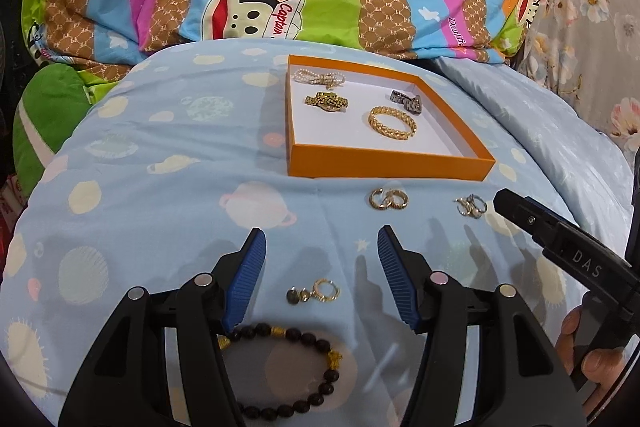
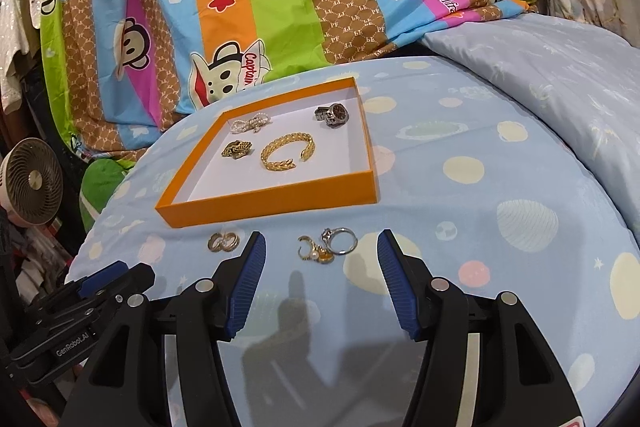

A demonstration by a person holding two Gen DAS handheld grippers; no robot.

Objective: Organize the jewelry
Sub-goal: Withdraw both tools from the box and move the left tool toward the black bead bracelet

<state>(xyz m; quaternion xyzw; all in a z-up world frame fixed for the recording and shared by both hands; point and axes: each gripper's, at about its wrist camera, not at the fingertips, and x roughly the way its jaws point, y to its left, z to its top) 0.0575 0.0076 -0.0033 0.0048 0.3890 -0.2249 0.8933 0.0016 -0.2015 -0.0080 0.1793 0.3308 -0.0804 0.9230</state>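
Here, left gripper (image 1: 322, 279): jaws apart, nothing clamped between the blue pads. Under the gap, on the sheet, a small gold hoop earring with dark charm (image 1: 316, 291), not touched. A little nearer than that, a dark bead bracelet (image 1: 296, 367) with gold beads, partly hidden behind the left finger.

Right gripper (image 2: 322, 279): jaws apart as well, empty. Just ahead of the gap, a cluster of rings (image 2: 326, 245), one silver, the others gold, one of them with a pearl; not yet between the pads.

Landmark: the orange box (image 1: 384, 169), shallow, white inside, lying on the blue sheet (image 1: 160, 211).

Inside the box already: a pearl bow piece (image 1: 319, 78) at the far left corner, a gold link piece (image 1: 326, 102) just nearer than it, a gold braided bangle (image 1: 393, 123) about in the middle, a silver watch ring (image 1: 406, 101) toward the far right.

Outside the box, just beside its near wall: a pair of gold hoops (image 1: 388, 199), and to the right of them the cluster of rings.

Judged from this: four pieces in, four groups left out. Roughly half done. Near part of the box floor free, so enough room for the rest.
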